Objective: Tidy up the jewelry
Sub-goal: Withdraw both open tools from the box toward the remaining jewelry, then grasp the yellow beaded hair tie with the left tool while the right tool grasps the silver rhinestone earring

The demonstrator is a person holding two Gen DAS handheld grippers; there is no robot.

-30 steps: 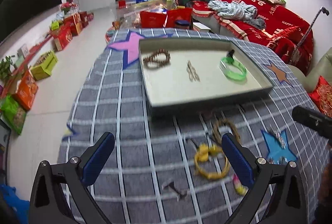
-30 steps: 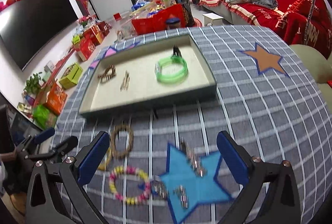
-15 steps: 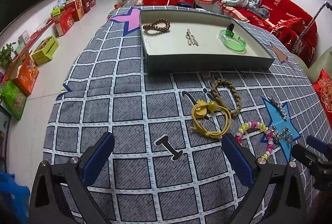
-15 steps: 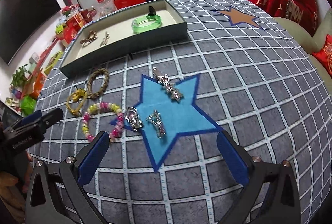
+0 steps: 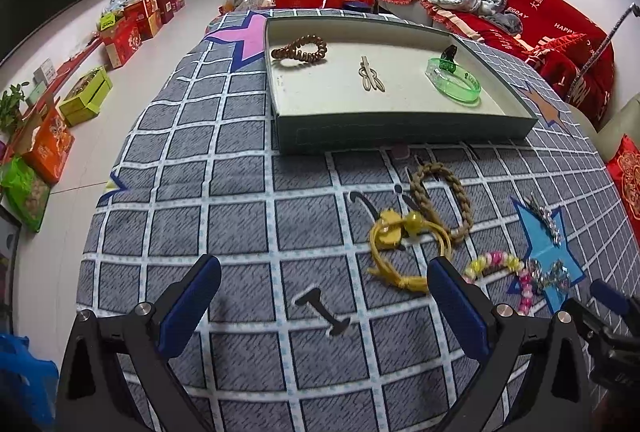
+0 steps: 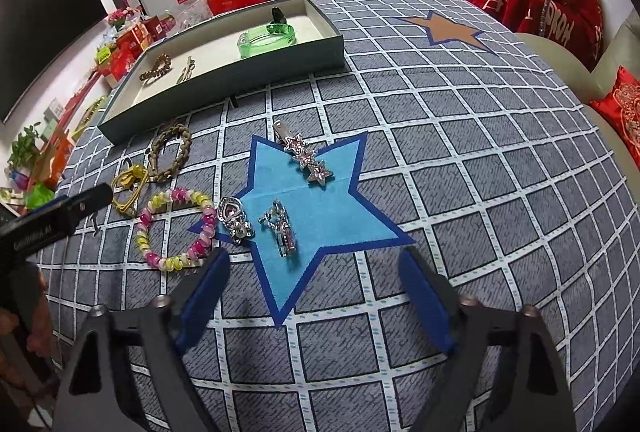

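On the blue felt star, at twelve o'clock from our closing, empty right claw (image 6: 314, 296), lies the small shiny silver clip (image 6: 283, 228), light and slippery, so we pinch its middle.

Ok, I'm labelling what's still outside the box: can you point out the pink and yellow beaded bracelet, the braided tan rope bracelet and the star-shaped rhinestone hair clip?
Pink and yellow beaded bracelet (image 6: 176, 228): right wrist view, on its beads.
Braided tan rope bracelet (image 5: 460, 192): left wrist view, right side of braid.
Star-shaped rhinestone hair clip (image 6: 306, 158): right wrist view, middle star.
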